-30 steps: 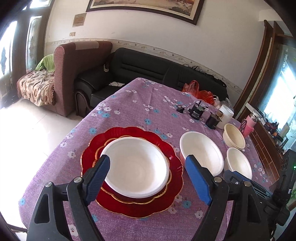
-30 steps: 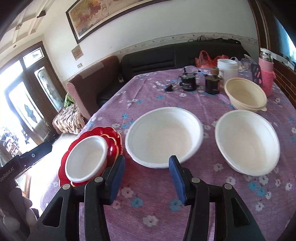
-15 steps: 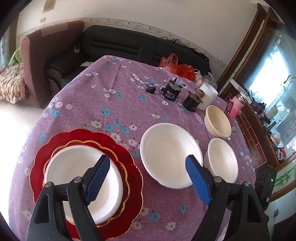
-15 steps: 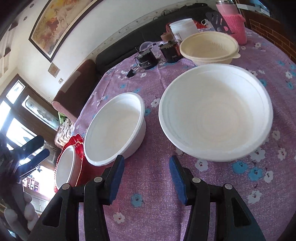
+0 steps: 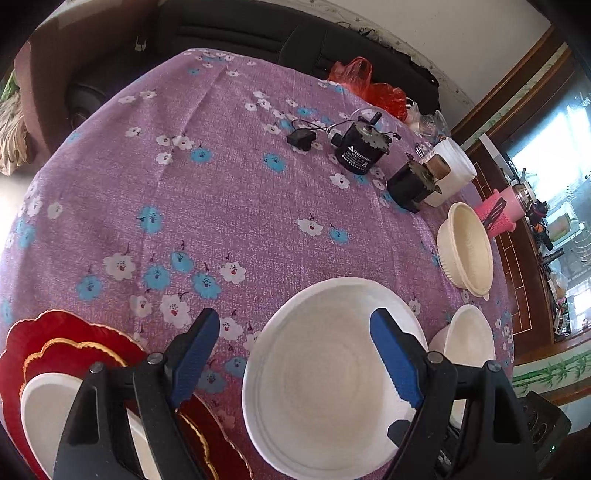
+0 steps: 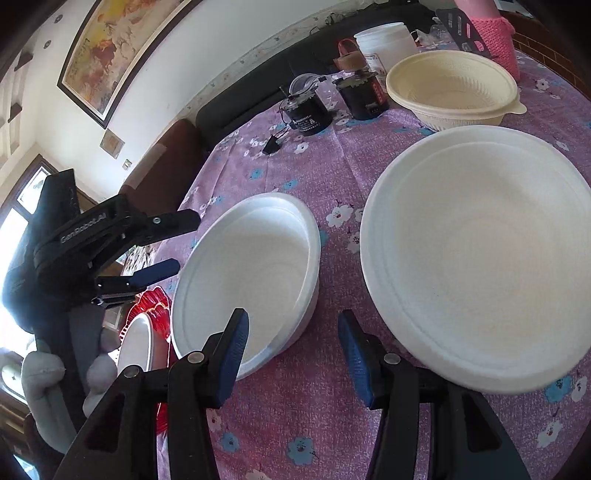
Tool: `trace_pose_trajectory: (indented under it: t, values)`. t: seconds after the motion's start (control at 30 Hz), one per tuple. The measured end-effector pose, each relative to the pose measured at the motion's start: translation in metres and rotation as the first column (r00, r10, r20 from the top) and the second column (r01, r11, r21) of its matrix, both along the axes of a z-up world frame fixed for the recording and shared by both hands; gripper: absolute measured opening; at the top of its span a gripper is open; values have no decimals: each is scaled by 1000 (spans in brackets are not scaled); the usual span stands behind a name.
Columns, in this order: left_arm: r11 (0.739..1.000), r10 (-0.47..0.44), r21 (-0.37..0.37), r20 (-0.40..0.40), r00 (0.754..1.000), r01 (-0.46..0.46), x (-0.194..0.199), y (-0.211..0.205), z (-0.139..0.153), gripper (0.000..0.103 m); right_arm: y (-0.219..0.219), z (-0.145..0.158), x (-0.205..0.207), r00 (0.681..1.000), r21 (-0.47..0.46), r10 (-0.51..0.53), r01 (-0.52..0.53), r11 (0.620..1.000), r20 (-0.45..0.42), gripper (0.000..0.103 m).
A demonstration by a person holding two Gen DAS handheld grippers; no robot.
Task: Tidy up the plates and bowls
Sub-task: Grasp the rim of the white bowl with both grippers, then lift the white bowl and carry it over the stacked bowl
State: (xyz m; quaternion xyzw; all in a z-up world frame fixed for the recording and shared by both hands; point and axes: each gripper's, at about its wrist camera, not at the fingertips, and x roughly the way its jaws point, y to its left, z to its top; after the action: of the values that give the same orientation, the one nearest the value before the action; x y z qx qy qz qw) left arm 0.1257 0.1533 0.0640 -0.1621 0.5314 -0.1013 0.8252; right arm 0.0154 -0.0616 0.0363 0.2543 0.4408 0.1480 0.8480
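Observation:
A large white bowl (image 5: 325, 380) sits on the purple floral tablecloth, mostly between my left gripper's (image 5: 295, 354) open blue fingers, which hover above it. At the left a red scalloped plate (image 5: 70, 343) carries a small white bowl (image 5: 48, 413). A second white bowl (image 5: 469, 339) and a cream bowl (image 5: 465, 251) lie to the right. In the right wrist view, my right gripper (image 6: 291, 350) is open and empty, low over the cloth between the first white bowl (image 6: 247, 273) and the second white bowl (image 6: 484, 254). The cream bowl (image 6: 454, 88) is behind. The left gripper (image 6: 162, 243) shows at left.
Two black motor-like devices (image 5: 362, 147) (image 5: 410, 182), a black adapter (image 5: 301, 140), a white tub (image 5: 452, 170), a pink-sleeved flask (image 5: 498, 216) and a red bag (image 5: 369, 85) stand at the table's far side. A black sofa (image 5: 240, 26) lies beyond.
My left gripper has swung right from the red plate to over the large white bowl. My right gripper has moved forward and lower, closer to the two white bowls.

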Motion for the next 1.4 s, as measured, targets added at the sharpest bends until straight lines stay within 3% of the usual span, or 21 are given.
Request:
trace_pose_trajectory:
  t: [0.2, 0.33, 0.4, 0.5, 0.57, 0.67, 0.77, 1.13, 1.4]
  values:
    - [999, -19, -41, -52, 998, 17, 9, -7, -15, 83, 8, -6, 12, 1000, 0, 26, -26, 1000, -11, 55]
    - [997, -75, 24, -58, 995, 77, 10, -22, -19, 80, 13, -9, 16, 999, -4, 38, -38, 999, -17, 55]
    - [992, -107, 64, -55, 993, 111, 9, -29, -18, 54, 14, -11, 17, 999, -3, 43, -44, 999, -19, 55]
    - [989, -102, 104, -30, 994, 105, 8, -27, -14, 36, 16, -13, 17, 999, -22, 40, -40, 999, -13, 54]
    - [991, -95, 88, -25, 995, 96, 8, -22, -11, 31, 15, -14, 18, 999, -36, 32, -32, 999, -9, 49]
    - [994, -88, 71, -12, 996, 88, 4, -16, -4, 31, 15, -16, 18, 1000, -37, 26, -26, 999, -18, 36]
    - [994, -84, 67, 28, 996, 82, -6, -14, 11, 31, 15, -13, 14, 1000, -21, 19, -19, 1000, -8, 33]
    - [998, -53, 49, 208, 977, 44, -62, 9, 84, 31, 35, 52, -20, 987, -83, 33, -20, 996, 160, 33]
    - [996, 86, -12, 269, 959, -86, -116, 75, 99, 31, 87, 74, -35, 967, -126, 181, -160, 979, 178, 33]
